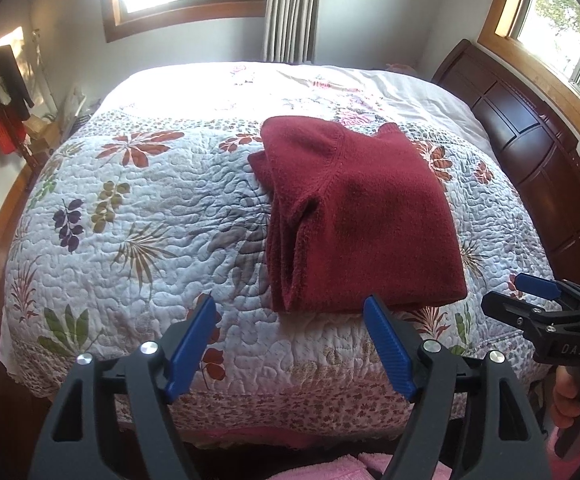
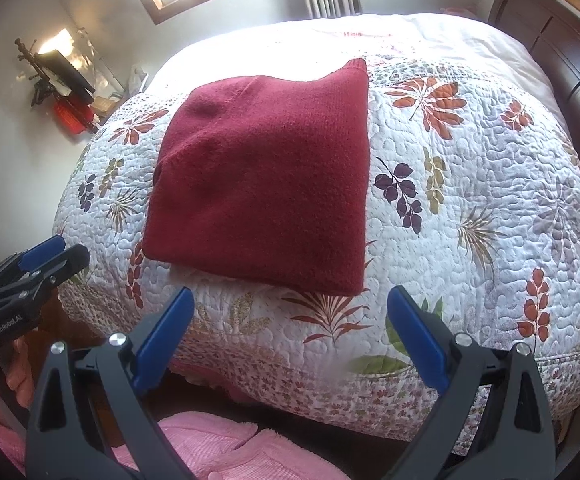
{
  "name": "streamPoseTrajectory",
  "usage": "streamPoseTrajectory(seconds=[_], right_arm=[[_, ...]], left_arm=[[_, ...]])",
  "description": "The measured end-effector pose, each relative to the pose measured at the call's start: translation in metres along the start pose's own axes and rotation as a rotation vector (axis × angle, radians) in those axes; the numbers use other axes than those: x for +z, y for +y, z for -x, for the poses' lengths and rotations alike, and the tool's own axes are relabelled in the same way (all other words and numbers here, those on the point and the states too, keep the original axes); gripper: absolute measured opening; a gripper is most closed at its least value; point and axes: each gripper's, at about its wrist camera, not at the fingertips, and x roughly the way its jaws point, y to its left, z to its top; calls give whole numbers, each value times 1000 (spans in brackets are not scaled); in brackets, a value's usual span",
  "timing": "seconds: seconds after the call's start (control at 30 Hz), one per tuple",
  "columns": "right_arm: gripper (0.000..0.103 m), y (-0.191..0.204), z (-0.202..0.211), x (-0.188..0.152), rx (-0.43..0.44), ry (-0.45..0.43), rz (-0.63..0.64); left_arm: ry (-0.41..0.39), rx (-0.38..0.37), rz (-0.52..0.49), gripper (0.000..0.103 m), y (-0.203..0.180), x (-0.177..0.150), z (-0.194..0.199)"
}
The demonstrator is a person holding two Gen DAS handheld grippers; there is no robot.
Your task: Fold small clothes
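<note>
One fuzzy folded red sweater [image 1: 366,216]

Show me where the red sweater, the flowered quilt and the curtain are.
red sweater [image 2: 261,184]: right wrist view, middle of its folded top face.
flowered quilt [image 2: 470,184]: right wrist view, bare part right of the sweater.
curtain [image 1: 292,8]: left wrist view, its pleats between the windows.

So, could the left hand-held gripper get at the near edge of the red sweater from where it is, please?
Probably yes: the left hand-held gripper is open just short of the red sweater, with only bare quilt between them.
</note>
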Motion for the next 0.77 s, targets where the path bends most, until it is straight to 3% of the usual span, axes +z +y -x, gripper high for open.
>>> streamPoseTrajectory(seconds=[0.43,0.77], right_arm=[[97,8,0,-1,-65,-27,32],[97,3,-2,1,-42,-8,7]], left_arm=[[10,-4,-1,77,3,-2,-3],[8,0,-6,78,2,-3,-4]])
